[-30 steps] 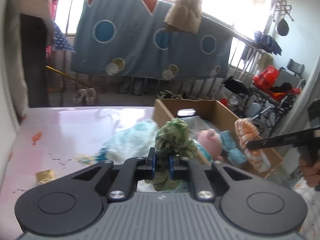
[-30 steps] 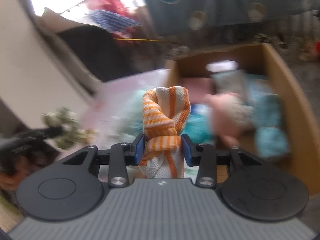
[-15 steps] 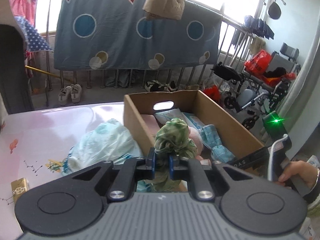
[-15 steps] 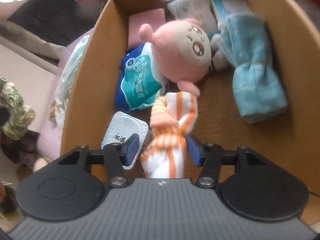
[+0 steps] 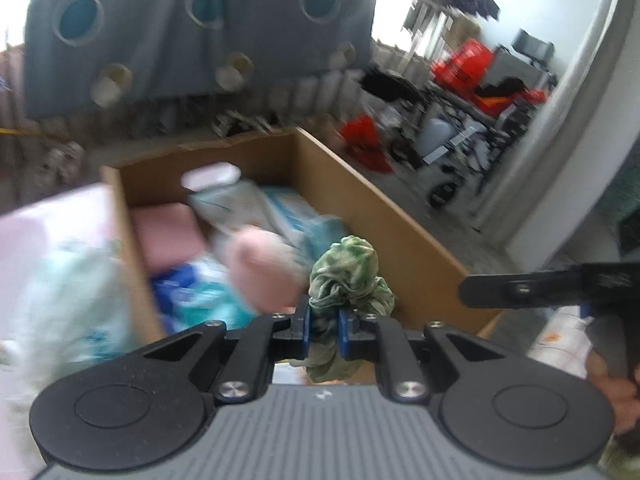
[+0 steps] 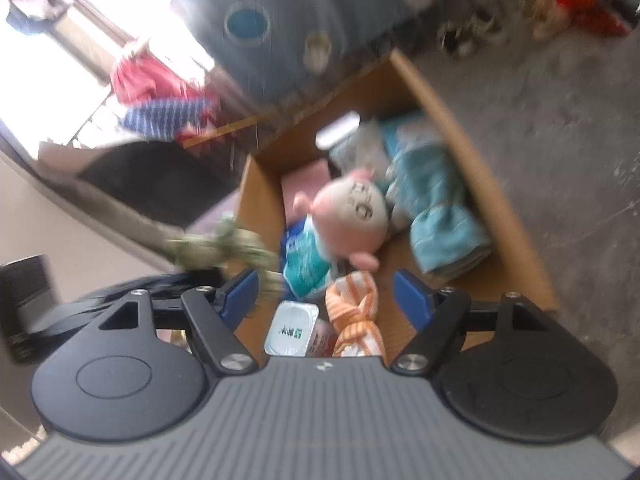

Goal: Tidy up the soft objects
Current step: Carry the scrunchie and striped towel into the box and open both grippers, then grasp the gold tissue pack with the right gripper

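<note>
Only R view: orange-striped cloth (image 6: 354, 314) boxed.

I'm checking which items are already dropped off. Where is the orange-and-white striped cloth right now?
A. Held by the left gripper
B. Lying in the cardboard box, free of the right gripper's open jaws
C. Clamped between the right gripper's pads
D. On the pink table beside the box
B: the orange-and-white striped cloth lies in the cardboard box while the right gripper, whose jaws have just been opening, stands wide with neither pad touching it.
</note>
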Tool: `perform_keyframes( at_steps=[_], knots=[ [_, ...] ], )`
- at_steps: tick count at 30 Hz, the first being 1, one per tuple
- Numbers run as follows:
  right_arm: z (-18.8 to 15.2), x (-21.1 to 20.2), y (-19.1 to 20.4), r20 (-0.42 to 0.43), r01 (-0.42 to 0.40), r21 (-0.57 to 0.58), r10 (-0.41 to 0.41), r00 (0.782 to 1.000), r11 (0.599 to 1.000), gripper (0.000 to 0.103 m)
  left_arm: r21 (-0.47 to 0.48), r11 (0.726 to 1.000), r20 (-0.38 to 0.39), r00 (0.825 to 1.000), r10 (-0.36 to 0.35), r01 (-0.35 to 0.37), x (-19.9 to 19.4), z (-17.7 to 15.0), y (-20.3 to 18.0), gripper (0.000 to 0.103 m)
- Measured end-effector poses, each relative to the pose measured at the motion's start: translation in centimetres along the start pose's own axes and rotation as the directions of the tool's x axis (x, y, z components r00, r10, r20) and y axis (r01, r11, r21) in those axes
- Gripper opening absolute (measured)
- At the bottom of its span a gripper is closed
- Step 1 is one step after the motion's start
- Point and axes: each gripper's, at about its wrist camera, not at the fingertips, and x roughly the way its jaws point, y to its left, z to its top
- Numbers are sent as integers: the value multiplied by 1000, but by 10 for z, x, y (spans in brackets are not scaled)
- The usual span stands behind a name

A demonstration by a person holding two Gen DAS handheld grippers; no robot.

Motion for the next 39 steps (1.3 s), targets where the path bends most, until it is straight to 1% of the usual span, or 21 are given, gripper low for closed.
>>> perform_keyframes(
  at_steps=[3,4,5,6,7,8,9,10,11,14,17,20,22,25,28,30,33,35,36,38,39],
  knots=[
    [-5,-22,-7,42,17,9,-17,999,1000,77,-4,998,-62,996,-67,67,33,6,-15,16],
    [-6,-26,-10,47,24,12,-25,999,1000,77,-8,997,-87,993,-77,76,45,6,-18,21],
    [-8,-30,-12,51,36,14,-37,998,999,77,-10,998,-109,992,-67,67,57,4,-19,25],
    [-10,-31,-15,51,51,14,-52,997,999,78,-3,999,-123,992,-36,36,69,2,-20,30],
    [-12,-31,-18,50,67,14,-68,996,998,78,15,1000,-133,991,18,-16,80,-1,-21,38],
    [-14,-32,-20,48,81,15,-81,996,997,78,35,997,-142,987,72,-68,88,-5,-21,42],
    [-19,-31,-23,46,88,20,-88,995,996,78,43,994,-149,983,106,-100,92,-8,-19,43],
    [-21,-30,-26,43,90,27,-91,995,996,78,41,993,-156,981,115,-110,93,-11,-16,44],
    [-23,-29,-28,40,89,32,-91,995,995,78,30,995,-159,982,104,-100,91,-15,-11,44],
    [-26,-24,-29,37,84,34,-85,996,996,78,5,997,-126,989,73,-73,75,-18,0,50],
    [-27,-22,-24,36,75,35,-77,996,997,78,0,995,-72,993,95,-95,49,-17,13,51],
    [-27,-22,-9,39,60,16,-61,997,998,78,-30,995,-22,995,94,-94,17,-19,27,53],
    [-27,-21,3,39,48,-4,-48,998,999,78,-48,995,16,996,93,-92,-8,-19,33,58],
    [-28,-19,23,35,24,-37,-23,999,999,78,-68,991,72,990,119,-114,-47,-29,48,64],
    [-27,-13,45,24,-9,-80,11,1000,997,79,-97,982,107,979,172,-162,-82,-43,67,68],
    [-26,-2,62,5,-36,-109,37,999,993,79,-114,969,122,965,233,-220,-103,-55,81,69],
    [-24,18,93,-37,-87,-143,83,996,986,79,-127,931,130,925,357,-342,-128,-76,103,69],
    [-25,39,117,-75,-138,-166,127,989,976,79,-145,895,120,891,439,-422,-142,-91,119,70],
    [-27,50,129,-97,-165,-175,150,984,971,79,-153,874,113,870,480,-462,-147,-99,127,70],
    [-29,76,156,-151,-226,-186,199,968,956,79,-159,822,91,821,563,-546,-154,-114,144,70],
    [-31,91,170,-183,-258,-186,225,957,948,79,-164,801,75,802,593,-576,-156,-121,152,70]
  ],
)
